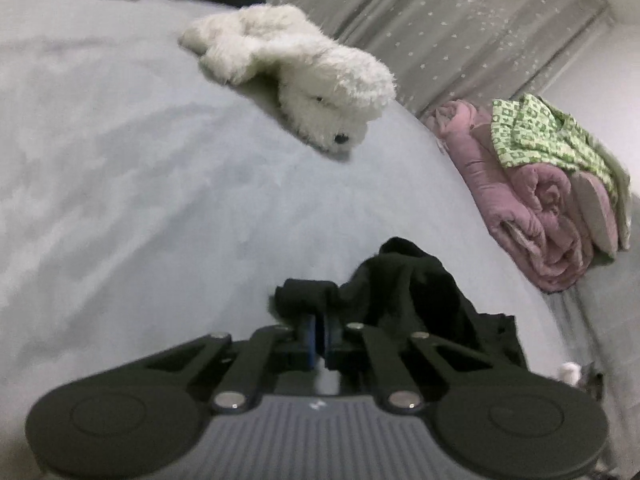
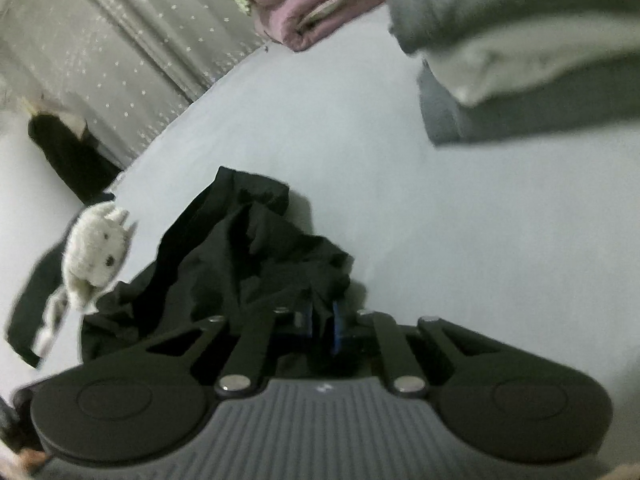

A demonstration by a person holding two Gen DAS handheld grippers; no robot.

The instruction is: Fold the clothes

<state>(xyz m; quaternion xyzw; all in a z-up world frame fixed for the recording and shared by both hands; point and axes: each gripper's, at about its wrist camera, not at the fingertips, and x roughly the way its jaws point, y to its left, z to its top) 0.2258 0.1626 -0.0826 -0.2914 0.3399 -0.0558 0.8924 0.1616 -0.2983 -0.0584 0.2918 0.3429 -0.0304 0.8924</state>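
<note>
A crumpled black garment (image 1: 404,280) lies on the pale grey bed sheet (image 1: 140,184). In the left wrist view my left gripper (image 1: 319,312) is shut on a bunched edge of it, the blue pads nearly together with black cloth between them. In the right wrist view the same black garment (image 2: 240,248) spreads ahead and to the left, and my right gripper (image 2: 320,312) is shut on another fold of it. The cloth hides both pairs of fingertips.
A white plush dog (image 1: 304,80) lies on the bed beyond the garment, also seen as the plush toy (image 2: 98,252). A pink quilt (image 1: 532,208) with green patterned cloth (image 1: 536,132) sits at the bed's right edge. Folded grey and white clothes (image 2: 520,52) lie upper right. A grey curtain (image 1: 460,28) hangs behind.
</note>
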